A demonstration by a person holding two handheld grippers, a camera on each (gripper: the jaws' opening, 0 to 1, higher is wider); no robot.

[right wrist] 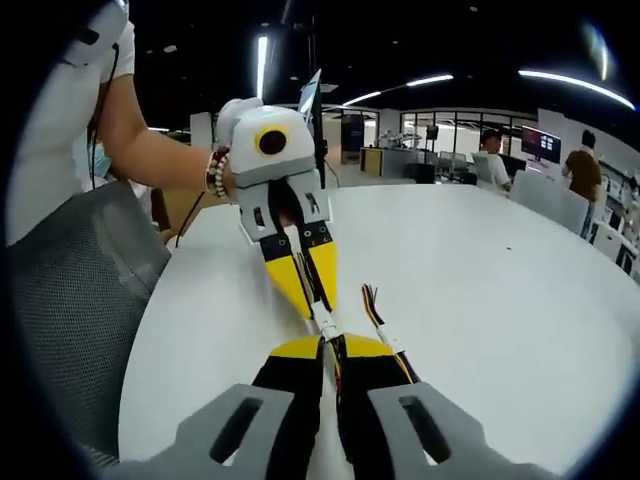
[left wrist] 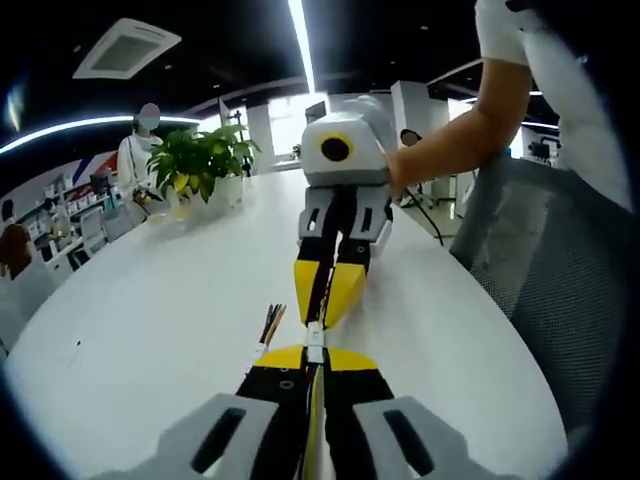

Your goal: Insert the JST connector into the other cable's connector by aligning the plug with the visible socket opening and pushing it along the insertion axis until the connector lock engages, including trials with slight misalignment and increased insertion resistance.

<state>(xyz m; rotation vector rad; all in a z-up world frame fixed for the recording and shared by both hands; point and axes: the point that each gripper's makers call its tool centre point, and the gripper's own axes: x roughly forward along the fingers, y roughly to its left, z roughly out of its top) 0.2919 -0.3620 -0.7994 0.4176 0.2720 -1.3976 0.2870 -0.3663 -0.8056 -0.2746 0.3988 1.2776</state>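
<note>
My left gripper (left wrist: 313, 362) and right gripper (right wrist: 332, 352) each clamp a cable end, the white connector (left wrist: 314, 339) joint between their tips over the table (left wrist: 150, 320); toward 12 o'clock I should push straight, without twisting

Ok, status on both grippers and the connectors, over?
Left gripper and right gripper both shut on cables, tip to tip. White connectors meeting between them; lock unconfirmed. Loose wire ends trail on white table, not blocking.
</note>
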